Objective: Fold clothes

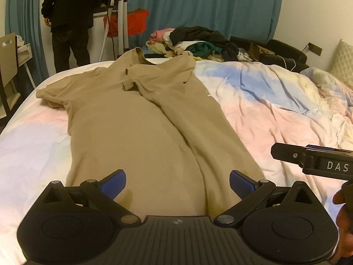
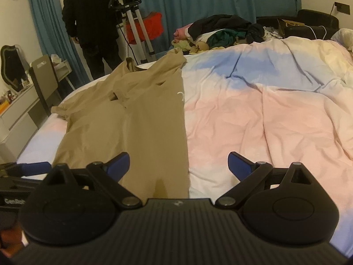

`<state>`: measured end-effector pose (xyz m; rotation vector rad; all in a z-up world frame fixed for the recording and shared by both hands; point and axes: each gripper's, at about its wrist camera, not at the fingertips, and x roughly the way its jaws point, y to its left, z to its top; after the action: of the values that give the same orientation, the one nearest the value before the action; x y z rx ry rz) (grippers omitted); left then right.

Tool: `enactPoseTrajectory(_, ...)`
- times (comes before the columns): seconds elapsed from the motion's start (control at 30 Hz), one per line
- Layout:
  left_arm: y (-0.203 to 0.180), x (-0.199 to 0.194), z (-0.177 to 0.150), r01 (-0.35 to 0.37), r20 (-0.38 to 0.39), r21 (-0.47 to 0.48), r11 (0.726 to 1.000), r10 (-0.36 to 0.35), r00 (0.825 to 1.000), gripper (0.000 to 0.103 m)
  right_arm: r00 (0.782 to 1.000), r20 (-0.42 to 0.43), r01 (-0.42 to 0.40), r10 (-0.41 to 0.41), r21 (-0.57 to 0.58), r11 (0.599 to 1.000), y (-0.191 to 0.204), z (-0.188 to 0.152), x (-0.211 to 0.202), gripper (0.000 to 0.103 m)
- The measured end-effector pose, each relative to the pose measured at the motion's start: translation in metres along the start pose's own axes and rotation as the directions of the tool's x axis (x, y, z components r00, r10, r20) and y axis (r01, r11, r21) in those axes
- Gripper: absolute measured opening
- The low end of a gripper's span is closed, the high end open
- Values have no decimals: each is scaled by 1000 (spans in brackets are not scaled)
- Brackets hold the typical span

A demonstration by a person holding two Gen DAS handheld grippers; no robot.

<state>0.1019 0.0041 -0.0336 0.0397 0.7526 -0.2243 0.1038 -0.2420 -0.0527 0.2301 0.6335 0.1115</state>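
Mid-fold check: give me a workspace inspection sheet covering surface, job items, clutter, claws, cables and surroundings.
Surface: bed with pastel duvet, rumpled.
Job's things: tan shirt lies flat, its right side folded inward, left sleeve bunched.
Clutter: clothes pile at the far edge.
Claws: left claw open over the shirt's hem; right claw open, holding nothing.
Cables: white cord near the headboard.
Surroundings: teal curtain, metal stand, a person in dark clothes facing away.
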Motion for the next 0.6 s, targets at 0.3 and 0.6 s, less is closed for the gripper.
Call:
enactPoseTrajectory(0.3, 38, -10, 1, -34, 0, -36, 999, 34, 999, 101, 999, -35, 33, -38, -137, 990, 40, 18, 39, 97)
enactPoseTrajectory(0.6, 75, -14, 1, -62, 27, -153, 986, 67, 997, 101, 982, -153, -162, 112, -373, 913, 133, 68, 128, 97)
